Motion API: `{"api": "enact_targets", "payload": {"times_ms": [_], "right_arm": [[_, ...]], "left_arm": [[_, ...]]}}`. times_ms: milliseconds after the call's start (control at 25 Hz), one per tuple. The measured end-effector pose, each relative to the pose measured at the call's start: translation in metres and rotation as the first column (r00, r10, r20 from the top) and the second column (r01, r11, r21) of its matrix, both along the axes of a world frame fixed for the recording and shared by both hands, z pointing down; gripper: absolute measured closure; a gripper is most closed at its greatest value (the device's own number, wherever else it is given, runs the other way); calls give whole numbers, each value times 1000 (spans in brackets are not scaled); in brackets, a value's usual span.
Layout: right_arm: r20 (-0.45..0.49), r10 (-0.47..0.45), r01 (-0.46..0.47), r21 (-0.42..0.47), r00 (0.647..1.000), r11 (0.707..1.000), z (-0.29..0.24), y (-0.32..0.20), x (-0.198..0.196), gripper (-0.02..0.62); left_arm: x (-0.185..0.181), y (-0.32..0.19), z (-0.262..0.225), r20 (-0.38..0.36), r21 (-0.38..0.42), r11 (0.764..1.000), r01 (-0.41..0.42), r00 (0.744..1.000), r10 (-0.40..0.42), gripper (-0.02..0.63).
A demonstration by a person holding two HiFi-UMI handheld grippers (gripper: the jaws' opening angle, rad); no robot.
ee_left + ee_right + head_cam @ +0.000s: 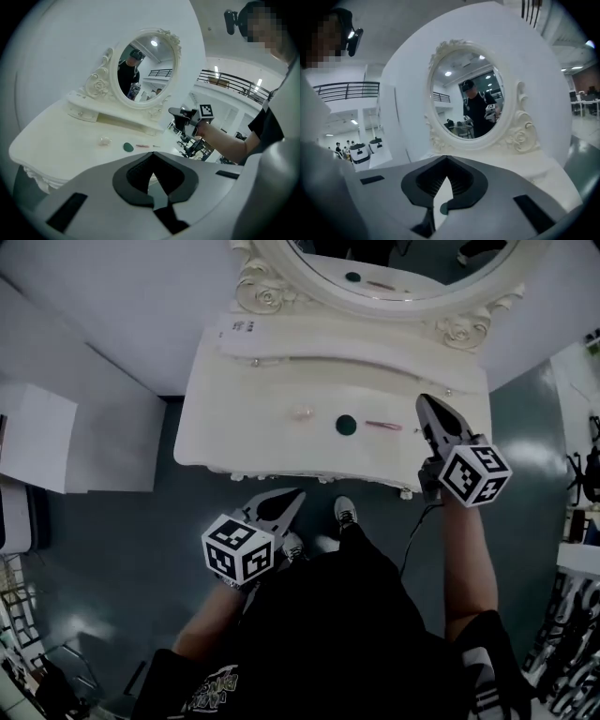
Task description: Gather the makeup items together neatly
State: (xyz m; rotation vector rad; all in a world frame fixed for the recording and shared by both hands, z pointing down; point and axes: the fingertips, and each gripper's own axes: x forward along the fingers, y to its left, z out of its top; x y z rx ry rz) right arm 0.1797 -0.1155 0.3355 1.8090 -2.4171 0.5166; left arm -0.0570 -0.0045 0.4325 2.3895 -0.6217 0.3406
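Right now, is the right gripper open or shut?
Shut. In its own view the right gripper has its jaws together at the tips, with nothing between them.

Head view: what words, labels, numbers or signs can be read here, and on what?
No text is readable.
Dark print on the vanity's upper shelf: too small to read.
Yellowish lettering on the person's black top: blurred, unreadable.
Marker cubes: black-and-white squares only, no words.
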Motion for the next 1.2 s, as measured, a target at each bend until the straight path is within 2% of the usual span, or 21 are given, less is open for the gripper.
{"api": "enact_targets", "payload": {"times_ms": [120, 200, 280, 360, 440, 560, 680, 840, 1000, 1200], "right_arm": [[-25, 45, -46, -35, 999, 998, 21, 36, 0, 566], [-76, -12, 1, -142, 997, 990, 62, 50, -17, 565], [-140, -105, 67, -252, 985, 966, 107, 55, -40, 563], [-235, -201, 115, -334, 951, 936, 145, 51, -60, 546], [-319, -293, 150, -405, 902, 902, 179, 40, -75, 463], [-377, -384, 171, -488, 843, 856, 219, 16, -87, 465], [-401, -422, 169, -532, 813, 830, 241, -4, -91, 465], [-387, -422, 167, -543, 820, 823, 256, -25, -90, 474], [-353, -411, 161, -562, 840, 811, 266, -33, -88, 492], [-341, -425, 186, -555, 838, 811, 266, -40, -88, 494]], "left_arm": [[13, 9, -3, -7, 8, 998, -62, 998, 62, 598], [20, 20, -2, -7, 6, 995, -100, 995, 100, 598], [23, 29, 1, -2, 0, 992, -129, 992, 129, 598], [22, 35, 4, 1, -14, 991, -136, 991, 136, 598], [17, 37, 7, 4, -32, 992, -119, 993, 119, 598], [5, 35, 15, 22, -59, 996, -70, 997, 71, 598], [-8, 28, 25, 40, -87, 996, -14, 999, 17, 598], [-13, 17, 32, 55, -110, 994, 24, 998, -18, 598], [-3, 11, 32, 56, -112, 994, 15, 998, -9, 598], [7, 5, 36, 59, -127, 992, -5, 998, 12, 598]]}}
